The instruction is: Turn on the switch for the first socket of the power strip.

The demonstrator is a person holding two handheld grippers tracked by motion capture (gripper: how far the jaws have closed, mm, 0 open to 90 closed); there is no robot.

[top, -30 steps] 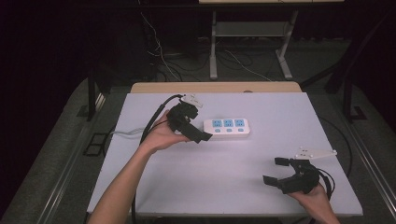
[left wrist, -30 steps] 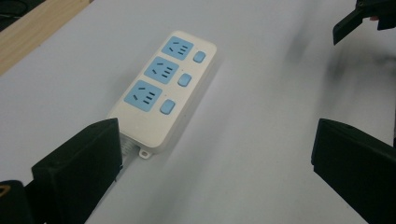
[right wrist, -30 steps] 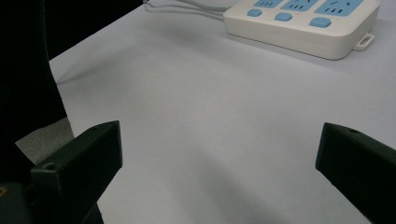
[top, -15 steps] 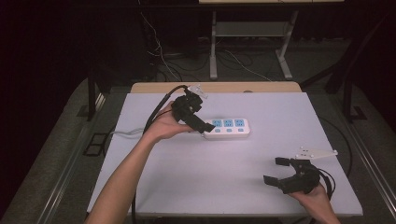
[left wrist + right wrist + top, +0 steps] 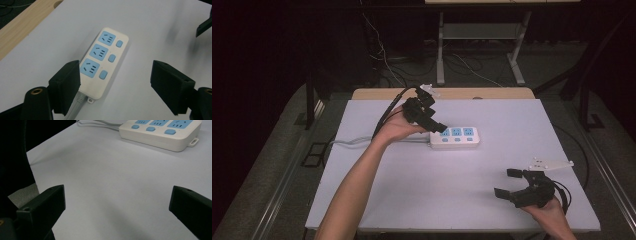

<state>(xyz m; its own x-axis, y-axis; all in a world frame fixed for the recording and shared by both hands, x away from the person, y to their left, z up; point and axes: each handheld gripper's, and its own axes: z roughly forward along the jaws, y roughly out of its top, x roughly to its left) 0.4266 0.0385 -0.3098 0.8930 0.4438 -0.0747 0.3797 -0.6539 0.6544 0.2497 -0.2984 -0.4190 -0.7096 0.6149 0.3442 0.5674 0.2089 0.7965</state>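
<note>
Resting at the lower right of the high view, the right tongs [image 5: 507,183] stood released over bare counter [image 5: 452,200], gripping nothing. Farther up, at centre, the left tongs [image 5: 438,127] had just been closing — not yet clamped — around the cord end of the white power strip [image 5: 455,138], which lay flat on the counter. It looked rigid, light and smooth-sided — likely best taken across its narrow width near the cord [image 5: 357,143], clear of the blue switches.

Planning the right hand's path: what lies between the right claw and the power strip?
Nothing: in the high view, bare white table separates the right claw from the power strip.
</note>
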